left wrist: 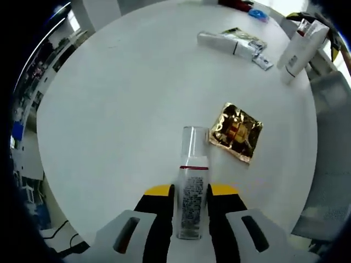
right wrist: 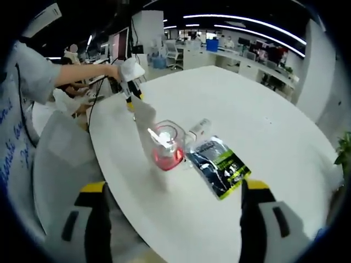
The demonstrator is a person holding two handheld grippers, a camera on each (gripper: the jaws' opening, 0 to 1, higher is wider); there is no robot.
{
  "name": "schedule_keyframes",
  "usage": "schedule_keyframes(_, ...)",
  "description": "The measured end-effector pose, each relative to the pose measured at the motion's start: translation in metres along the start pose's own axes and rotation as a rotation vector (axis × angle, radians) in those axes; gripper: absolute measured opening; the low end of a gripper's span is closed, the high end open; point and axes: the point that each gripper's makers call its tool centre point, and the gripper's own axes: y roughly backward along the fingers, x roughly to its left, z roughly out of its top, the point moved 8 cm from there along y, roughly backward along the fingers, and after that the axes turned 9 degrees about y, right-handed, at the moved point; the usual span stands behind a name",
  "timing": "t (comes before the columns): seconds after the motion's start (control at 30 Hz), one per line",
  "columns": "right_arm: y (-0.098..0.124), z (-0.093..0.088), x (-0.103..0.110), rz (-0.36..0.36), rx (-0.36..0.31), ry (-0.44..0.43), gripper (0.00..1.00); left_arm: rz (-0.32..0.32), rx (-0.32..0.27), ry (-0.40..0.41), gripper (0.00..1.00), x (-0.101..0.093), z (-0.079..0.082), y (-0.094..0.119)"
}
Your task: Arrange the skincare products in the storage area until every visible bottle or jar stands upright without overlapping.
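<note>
Pinching a clear cylindrical bottle, the left gripper contrasts the right gripper, spread wide.

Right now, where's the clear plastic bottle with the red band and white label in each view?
Left gripper view: bottom centre, the clear plastic bottle is clamped between the left gripper's jaws.
Right gripper view: upper left, the bottle shows as a blurred, pale shape hanging from the left gripper's yellow tips.
Shared landmark: the round white table.
</note>
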Motion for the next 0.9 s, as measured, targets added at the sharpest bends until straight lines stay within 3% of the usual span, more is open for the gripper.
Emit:
schedule_keyframes(0.47,-0.002,0.001,0.003,0.010,-0.013,0.002,1.00,0.033,-0.004,0.023,0.17,-0.001,-0.005,0.006)
schedule_keyframes(0.9,-0.003,0.000,0.011,0.015,-0.050,0.008,1.00,0.057,-0.067,0.042,0.16,-0.016,-0.008,0.022)
